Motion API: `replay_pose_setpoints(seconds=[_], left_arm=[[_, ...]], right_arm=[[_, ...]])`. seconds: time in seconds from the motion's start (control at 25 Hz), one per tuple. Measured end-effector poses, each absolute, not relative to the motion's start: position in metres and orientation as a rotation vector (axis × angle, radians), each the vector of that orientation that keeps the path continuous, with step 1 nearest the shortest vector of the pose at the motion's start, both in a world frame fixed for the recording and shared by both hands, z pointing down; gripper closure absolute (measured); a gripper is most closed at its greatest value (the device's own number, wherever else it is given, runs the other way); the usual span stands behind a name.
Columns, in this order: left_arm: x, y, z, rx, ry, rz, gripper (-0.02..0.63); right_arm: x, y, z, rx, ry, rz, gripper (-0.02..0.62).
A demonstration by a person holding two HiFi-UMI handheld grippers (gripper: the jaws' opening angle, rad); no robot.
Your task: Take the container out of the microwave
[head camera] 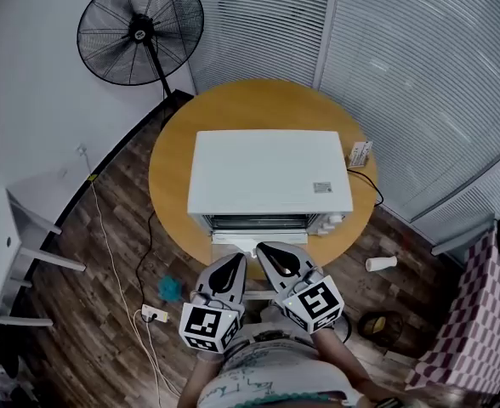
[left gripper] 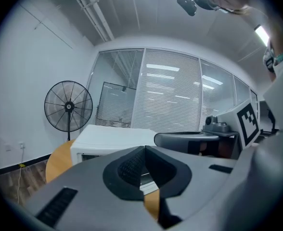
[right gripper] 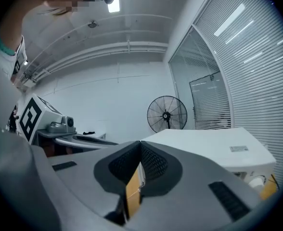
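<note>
Right gripper view: right claw (right gripper: 140, 146) fully closed.

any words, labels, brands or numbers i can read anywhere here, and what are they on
No text is readable.
Sticker on top of the microwave: print too small to read.
Cubes on the left gripper and right gripper: square black-and-white markers only, no letters or numbers.

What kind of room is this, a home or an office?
Probably an office or meeting room: full-height slatted blinds line the walls, a pedestal fan stands in the corner, and a microwave sits on a round table.
</note>
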State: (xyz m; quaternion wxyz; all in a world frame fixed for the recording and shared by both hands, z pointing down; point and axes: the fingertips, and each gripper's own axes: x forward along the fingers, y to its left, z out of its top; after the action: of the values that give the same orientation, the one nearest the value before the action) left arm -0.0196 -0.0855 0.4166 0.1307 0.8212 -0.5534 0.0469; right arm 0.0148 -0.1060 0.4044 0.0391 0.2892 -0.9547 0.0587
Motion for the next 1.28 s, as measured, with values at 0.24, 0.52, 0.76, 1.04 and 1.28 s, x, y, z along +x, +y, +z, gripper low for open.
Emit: replay_pose_setpoints(seconds=[0.24, 0.52, 0.76, 1.04, 1.28], left_arm=[[-0.018, -0.093, 0.422, 2.359, -1.632, 0.15, 0.591], [-0.01, -0.103, 0.427, 2.342, -1.662, 0.148, 0.591], [-0.013, -0.11, 0.429, 2.316, -1.691, 0.132, 0.591], [-0.025, -0.124, 0.421, 2.365, -1.651, 0.122, 0.591], [-0.043, -0.136, 0.416, 2.434, -1.57, 0.13, 0.591]], right_arm=[[0.021, -0.113, 0.409, 0.866, -2.925, 0.185, 0.603], [0.034, -0.124, 0.418, 0.839, -2.917, 0.173, 0.603], [0.034, -0.133, 0.42, 0.825, -2.921, 0.163, 0.603], [0.023, -0.144, 0.417, 0.902, -2.902, 0.162, 0.603], [0.009, -0.156, 0.417, 1.009, -2.866, 0.188, 0.603]])
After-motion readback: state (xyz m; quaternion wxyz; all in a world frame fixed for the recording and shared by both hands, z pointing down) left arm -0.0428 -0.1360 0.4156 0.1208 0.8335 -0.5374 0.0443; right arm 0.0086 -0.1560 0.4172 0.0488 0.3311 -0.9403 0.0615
